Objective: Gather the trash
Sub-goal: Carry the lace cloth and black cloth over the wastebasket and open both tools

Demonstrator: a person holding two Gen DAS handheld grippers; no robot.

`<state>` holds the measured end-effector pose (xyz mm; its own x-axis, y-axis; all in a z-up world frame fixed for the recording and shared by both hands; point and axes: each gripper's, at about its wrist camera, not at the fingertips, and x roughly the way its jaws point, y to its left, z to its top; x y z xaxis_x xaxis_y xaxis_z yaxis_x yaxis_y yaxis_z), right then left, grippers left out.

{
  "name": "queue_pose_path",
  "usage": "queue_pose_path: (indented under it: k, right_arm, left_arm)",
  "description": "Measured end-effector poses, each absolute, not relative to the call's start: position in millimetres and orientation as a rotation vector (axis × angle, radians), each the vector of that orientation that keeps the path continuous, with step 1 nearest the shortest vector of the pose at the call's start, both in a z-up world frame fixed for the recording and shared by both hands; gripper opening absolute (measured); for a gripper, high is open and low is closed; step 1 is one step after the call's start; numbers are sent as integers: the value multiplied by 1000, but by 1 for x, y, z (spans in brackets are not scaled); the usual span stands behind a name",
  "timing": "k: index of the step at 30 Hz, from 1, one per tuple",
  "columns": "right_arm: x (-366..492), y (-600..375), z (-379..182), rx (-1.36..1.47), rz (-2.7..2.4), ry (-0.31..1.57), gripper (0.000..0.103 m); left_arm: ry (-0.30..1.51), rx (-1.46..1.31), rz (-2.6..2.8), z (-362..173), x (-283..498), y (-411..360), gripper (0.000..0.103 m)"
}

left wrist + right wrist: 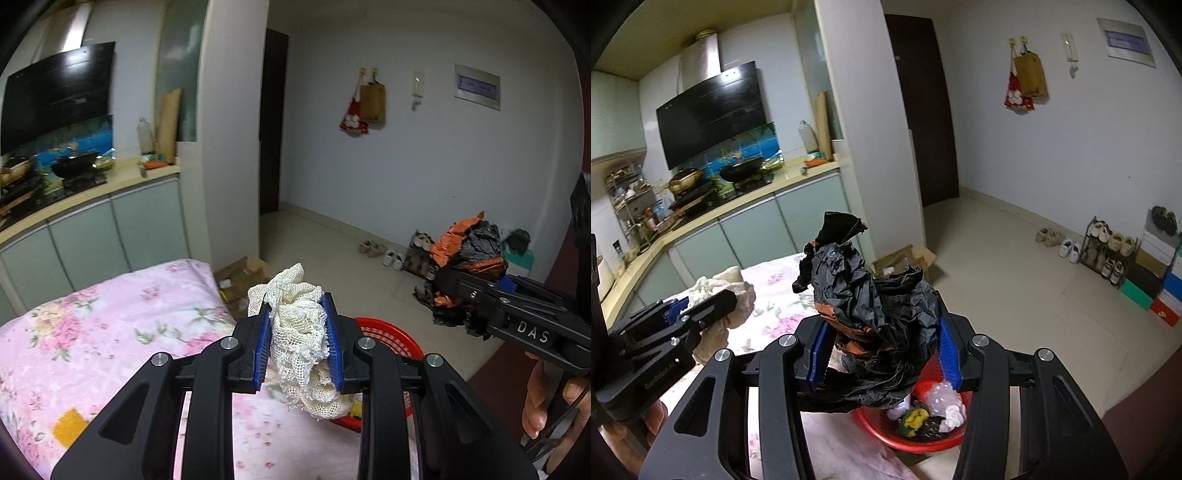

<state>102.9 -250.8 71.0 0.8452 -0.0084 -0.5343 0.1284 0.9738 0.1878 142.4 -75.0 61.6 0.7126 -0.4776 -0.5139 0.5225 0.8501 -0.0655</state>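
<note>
Left gripper (pixel 298 334): blue pads clamped on a wad of cream mesh netting (pixel 303 332), which bulges above the jaws and hangs below them; its lower end covers part of what lies beneath. Right gripper (pixel 882 354): closed on a crumpled black plastic bag (pixel 879 306) with orange-brown patches, the bundle rising well above the pads and spilling under them, so that the left pad's inner face is mostly hidden. Red basket (pixel 945 439): on the floor just beside the bed, below both grippers; only its rim shows in the left wrist view, the rest blocked by the left gripper's frame. In the right wrist view the black plastic bag hides the near half of the basket; the visible contents are white crumpled pieces, a clear wrapper and a yellow-green lump, the last too small to identify. Bed with pink floral cover (pixel 110 325): cut off at the bottom and left edges of the picture; a yellow patch on it is unclear. A person's hand (pixel 546 398) on the right gripper's handle, partly out of frame. Cardboard box (pixel 905 258) behind the bed, partly hidden. Shoe rack (pixel 1108 251) and stacked boxes by the wall, cut by the lens edge.
</note>
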Motion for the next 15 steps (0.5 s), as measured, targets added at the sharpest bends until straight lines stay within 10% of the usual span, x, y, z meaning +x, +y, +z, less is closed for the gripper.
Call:
queue_pose_path:
  k: [15]
  right_arm:
    - [106, -289, 31, 284, -152, 644, 47]
  left_arm:
    - [706, 116, -675, 6, 166, -131, 25]
